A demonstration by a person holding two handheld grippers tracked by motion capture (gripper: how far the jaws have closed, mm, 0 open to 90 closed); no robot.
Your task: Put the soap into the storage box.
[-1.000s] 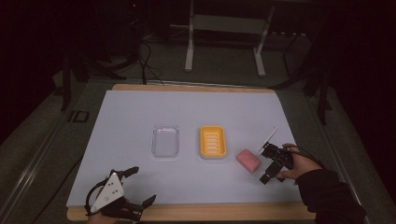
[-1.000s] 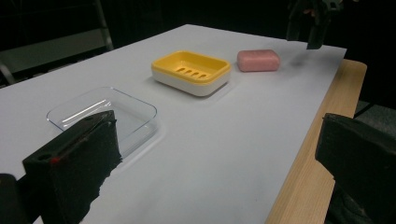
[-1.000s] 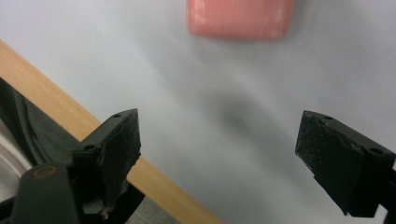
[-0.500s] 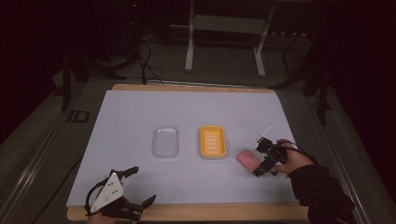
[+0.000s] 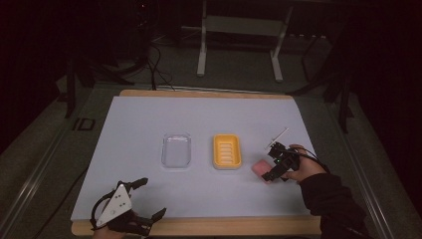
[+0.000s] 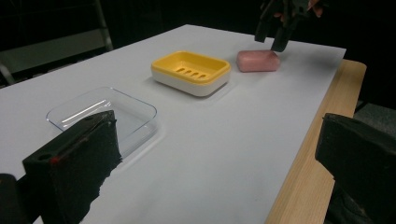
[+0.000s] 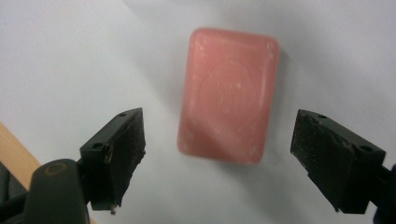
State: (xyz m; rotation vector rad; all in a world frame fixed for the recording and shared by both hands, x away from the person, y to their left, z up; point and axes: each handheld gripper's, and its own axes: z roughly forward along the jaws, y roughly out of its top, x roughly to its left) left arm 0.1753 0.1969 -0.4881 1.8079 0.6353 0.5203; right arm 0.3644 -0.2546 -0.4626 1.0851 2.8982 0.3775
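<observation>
The pink soap bar [image 7: 228, 95] lies flat on the desk [image 5: 149, 124], straight ahead of the right gripper [image 7: 219, 161], whose jaws are spread, have just been closing, and stand apart from the bar on either side of its near end; its long axis runs away between them. The yellow soap dish [image 5: 227, 151] sits just beside the bar, with open desk between. The left gripper [image 5: 142, 199], jaws spread and empty, rests well apart near the desk's front edge

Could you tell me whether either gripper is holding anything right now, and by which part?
Nothing is held. The right gripper is above the pink soap bar, fingers clear of its sides; the left gripper is open.
</observation>
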